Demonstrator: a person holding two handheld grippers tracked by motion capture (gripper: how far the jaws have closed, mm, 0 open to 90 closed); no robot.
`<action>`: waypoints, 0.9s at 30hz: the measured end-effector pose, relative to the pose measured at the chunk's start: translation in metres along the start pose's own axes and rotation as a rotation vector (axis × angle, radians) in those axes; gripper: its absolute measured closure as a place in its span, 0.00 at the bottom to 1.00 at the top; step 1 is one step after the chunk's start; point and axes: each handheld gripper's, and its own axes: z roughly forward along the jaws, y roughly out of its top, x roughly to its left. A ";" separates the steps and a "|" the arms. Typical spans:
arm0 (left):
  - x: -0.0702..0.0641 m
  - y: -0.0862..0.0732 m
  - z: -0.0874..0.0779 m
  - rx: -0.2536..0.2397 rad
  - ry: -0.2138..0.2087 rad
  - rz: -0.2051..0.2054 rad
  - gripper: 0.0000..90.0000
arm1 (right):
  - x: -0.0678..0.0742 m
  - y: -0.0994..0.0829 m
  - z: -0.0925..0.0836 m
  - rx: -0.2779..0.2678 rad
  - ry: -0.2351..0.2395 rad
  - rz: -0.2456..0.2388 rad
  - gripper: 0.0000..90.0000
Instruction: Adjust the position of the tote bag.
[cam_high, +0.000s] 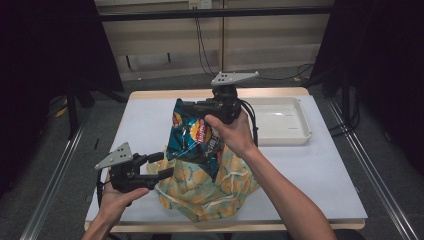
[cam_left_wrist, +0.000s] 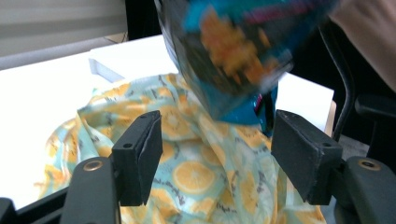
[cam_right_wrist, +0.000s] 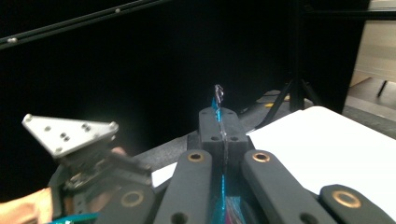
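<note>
your right tool (cam_high: 186, 106) is clamped tight on the top edge of the crinkly teal foil chip bag (cam_high: 192, 137), and in the right gripper view the thin seam of the chip bag (cam_right_wrist: 218, 100) stands up between the two black jaws, which meet with no gap. the bag hangs free below that grip, above the counter (cam_high: 145, 125), its lower end just over the mouth of the soft cloth bag printed with orange slices on pale green (cam_high: 210, 187). on the front of the chip bag you can make out a round red and yellow logo; the lettering on it is too small and blurred to read, so the brand cannot be told for sure. darker writing runs down the bag beside the logo, also unreadable.

your left tool (cam_high: 161, 165) stands part open with nothing pressed between its pads. in the left gripper view the pads (cam_left_wrist: 140, 154) frame the cloth bag (cam_left_wrist: 196, 172), and the blurred lower corner of the chip bag (cam_left_wrist: 233, 56) hangs above and between them, touching neither. in the high view the left tool's tips sit right at the cloth bag's left edge.

the cloth bag lies crumpled near the front edge of the pale counter. a white rectangular plastic tray (cam_high: 295, 132) sits at the far right of the counter, well apart from both bags.
</note>
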 end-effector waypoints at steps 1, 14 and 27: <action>-0.002 -0.003 0.001 0.003 0.008 0.000 0.36 | -0.004 0.000 -0.005 -0.015 -0.013 0.013 1.00; -0.009 -0.031 -0.006 -0.018 0.074 -0.068 0.15 | -0.035 0.001 -0.033 -0.053 -0.105 0.034 1.00; -0.006 -0.046 -0.008 0.003 0.118 -0.068 0.06 | -0.068 0.006 -0.059 -0.076 -0.201 0.073 1.00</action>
